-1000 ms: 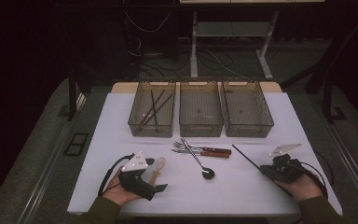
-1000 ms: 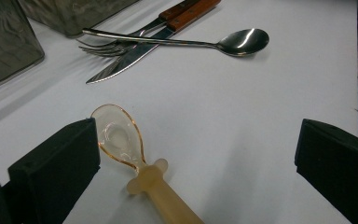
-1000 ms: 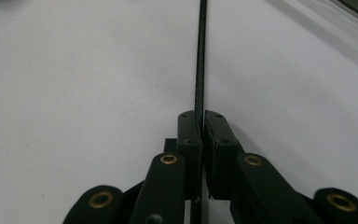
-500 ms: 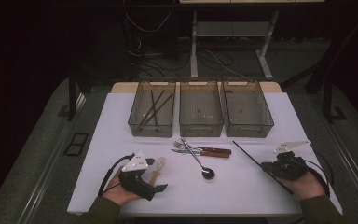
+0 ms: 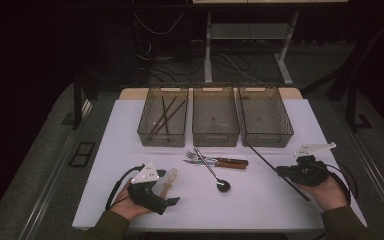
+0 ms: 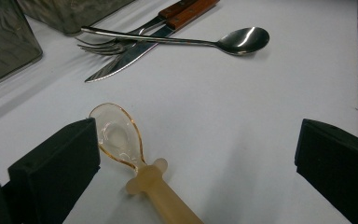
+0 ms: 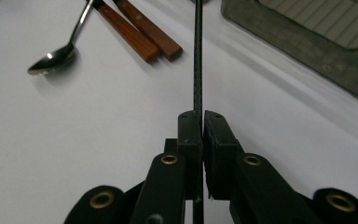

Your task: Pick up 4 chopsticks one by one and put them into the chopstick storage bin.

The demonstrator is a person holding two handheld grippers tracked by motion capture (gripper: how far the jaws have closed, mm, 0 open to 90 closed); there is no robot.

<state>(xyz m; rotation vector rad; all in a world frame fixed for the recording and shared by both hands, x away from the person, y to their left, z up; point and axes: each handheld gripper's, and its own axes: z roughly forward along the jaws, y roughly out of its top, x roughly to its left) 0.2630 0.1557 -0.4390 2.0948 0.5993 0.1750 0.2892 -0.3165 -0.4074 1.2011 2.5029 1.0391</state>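
Pinching black chopstick [image 5: 265, 160], right gripper [image 5: 282, 171] pressed together, stick's long axis running diagonally toward right bin [image 5: 265, 116]

Right gripper view: the black chopstick [image 7: 198, 56] runs off the frame at 12 o'clock, far tip unseen, and its near end is hidden between the closed jaws; the two wooden handles [image 7: 140, 31] are cut at the top edge, blades unseen. Left gripper view: the amber spoon [image 6: 135, 158] has its handle cut at 6 o'clock. High view: the dark sticks [image 5: 165, 116] inside the left bin [image 5: 145, 134] are too small to identify.
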